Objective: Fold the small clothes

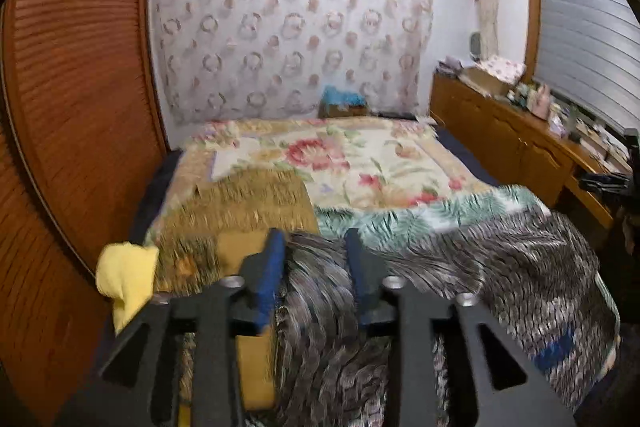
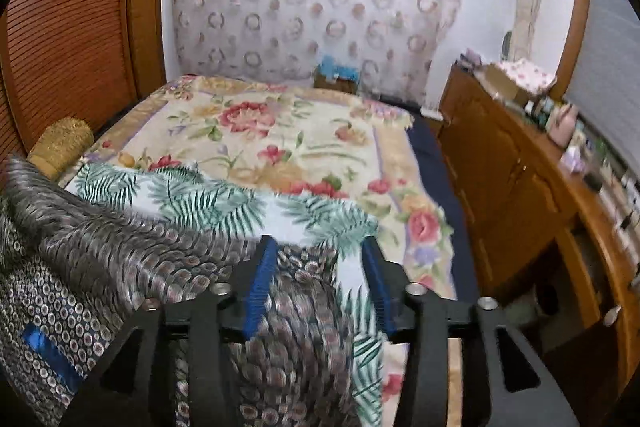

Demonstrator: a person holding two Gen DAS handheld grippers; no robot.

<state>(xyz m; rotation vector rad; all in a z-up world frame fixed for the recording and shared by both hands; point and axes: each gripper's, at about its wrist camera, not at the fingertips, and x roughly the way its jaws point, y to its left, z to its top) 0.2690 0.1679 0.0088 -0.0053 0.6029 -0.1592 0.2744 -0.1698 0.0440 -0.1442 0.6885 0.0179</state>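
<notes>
Grey scale-print garment (image 1: 500, 267): lies on bed between parted pads of left tongs (image 1: 316, 267) and right tongs (image 2: 320, 279); neither gripping.

Right gripper (image 2: 318, 281) fingers (image 2: 262, 283) parted over scale-patterned garment (image 2: 132, 247) on floral bedspread (image 2: 280, 143).

Grey scale-patterned garment (image 1: 500, 267), rumpled, spread across the bed's near end, partly over a palm-leaf print cloth (image 2: 224, 203)

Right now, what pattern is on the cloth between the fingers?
Grey scale-like print on the cloth, clearest in the right wrist view.
</notes>
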